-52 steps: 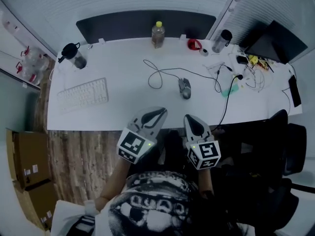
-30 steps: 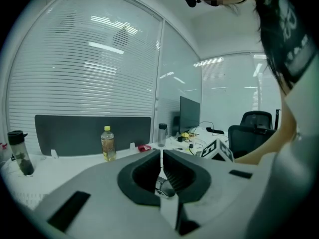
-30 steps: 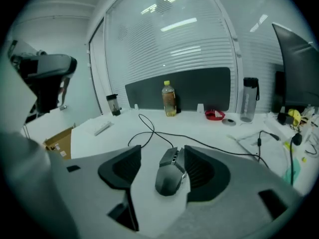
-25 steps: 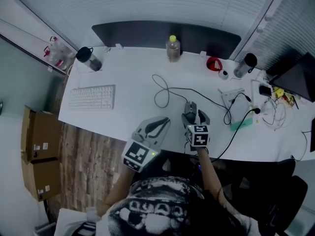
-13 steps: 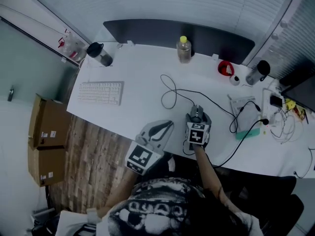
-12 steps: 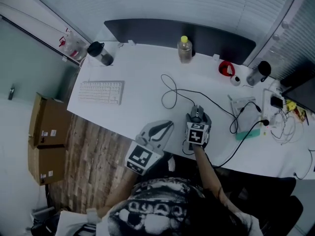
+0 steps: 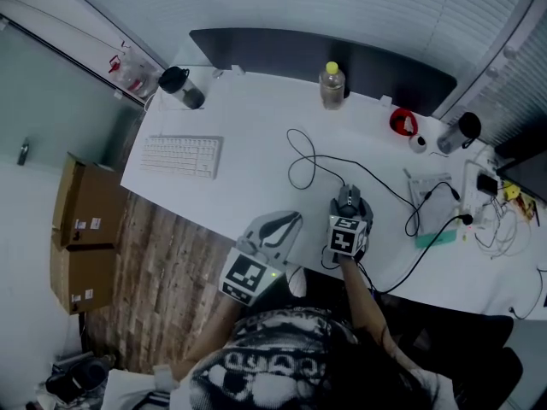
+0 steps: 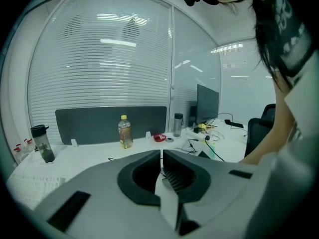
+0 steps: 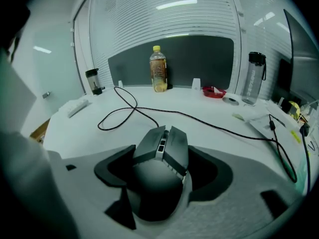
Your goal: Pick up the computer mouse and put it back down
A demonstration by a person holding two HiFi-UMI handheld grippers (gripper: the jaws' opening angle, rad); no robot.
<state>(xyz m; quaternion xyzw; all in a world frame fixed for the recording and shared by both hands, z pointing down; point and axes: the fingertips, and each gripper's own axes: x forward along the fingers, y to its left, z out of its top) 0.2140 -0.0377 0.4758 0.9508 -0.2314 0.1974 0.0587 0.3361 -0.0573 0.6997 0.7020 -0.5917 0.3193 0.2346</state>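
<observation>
1. On the white desk (image 7: 248,131), seen from my head, the computer mouse (image 7: 349,199) sits close to the front edge, with my right claw (image 7: 349,213) around it. Its cable (image 7: 300,155) loops just behind. Bare desk lies between the mouse and the keyboard (image 7: 181,155). A tangle of wires (image 7: 487,222) crowds the right end. My left claw (image 7: 287,221) hangs by the front edge, near the mouse.
2. From my left claw's view, its jaws are pressed together with nothing between them.
3. From my right claw's view, the jaws hug both sides of the mouse. Open desk lies ahead, with only the cable crossing it. Whether the mouse is off the desk, I cannot tell.
</observation>
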